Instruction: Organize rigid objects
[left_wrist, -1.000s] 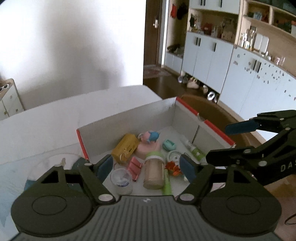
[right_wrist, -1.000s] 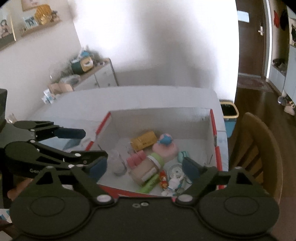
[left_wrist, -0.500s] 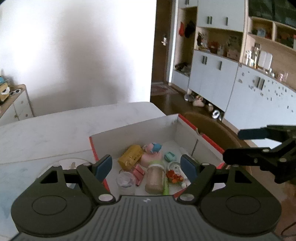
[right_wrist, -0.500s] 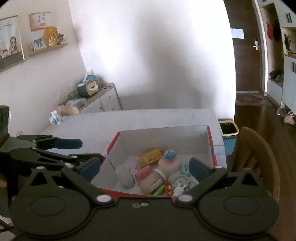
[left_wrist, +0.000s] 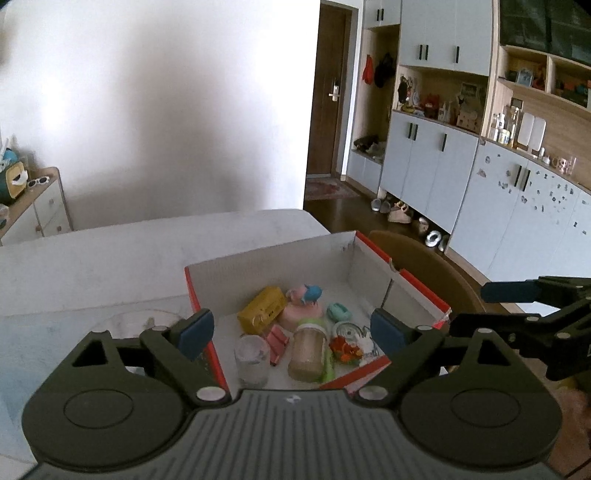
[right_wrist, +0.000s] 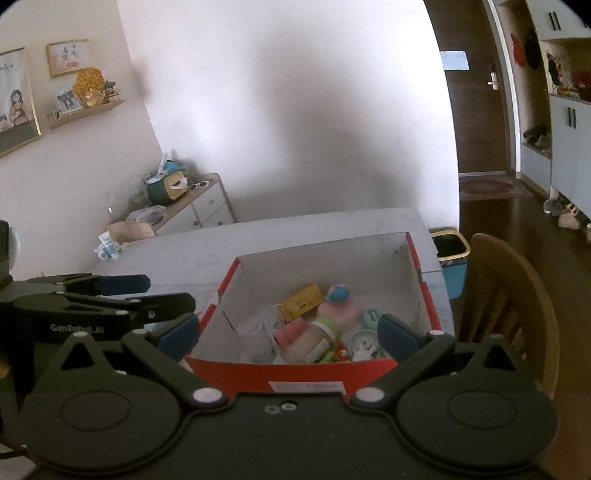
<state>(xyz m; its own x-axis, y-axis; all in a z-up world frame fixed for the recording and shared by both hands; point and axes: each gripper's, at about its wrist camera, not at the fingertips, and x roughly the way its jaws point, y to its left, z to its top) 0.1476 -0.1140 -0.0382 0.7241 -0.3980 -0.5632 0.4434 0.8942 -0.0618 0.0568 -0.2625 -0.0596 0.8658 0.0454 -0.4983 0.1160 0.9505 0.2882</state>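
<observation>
Left gripper (left_wrist: 291, 330) spread wide, blue pads apart, nothing between them, hanging above the near edge of the red-rimmed box (left_wrist: 271, 260) in the lower middle of the frame. Right gripper (right_wrist: 288, 332) likewise gaping and empty, poised over the box's near red wall (right_wrist: 295, 369) at lower centre.

Straight past the left fingers, low in the frame: clear cup (left_wrist: 252, 356) standing upright at the near left of the box floor, tan jar (left_wrist: 307, 349) with a green collar beside it to the right, pink clip-like piece (left_wrist: 277, 339) between the two. Further in, yellow toy block (left_wrist: 262, 309) lying tilted, pink round toy with a blue bird on top (left_wrist: 303, 306) touching its right side, small teal piece (left_wrist: 339, 312) further right. Orange-and-white toy (left_wrist: 347, 347) and a round white thing, too blurred to name, at the near right corner.

Outward: box sitting on a pale table (left_wrist: 110, 258) across mid-frame; transparent round lid (left_wrist: 136, 321) on the table just left of the box. Wooden chair (right_wrist: 509, 306) at right of the frame, close against the table edge. Bin (right_wrist: 450, 251) on the floor beyond the table corner. Pale blue cabinets (left_wrist: 498, 206) filling the right side.
</observation>
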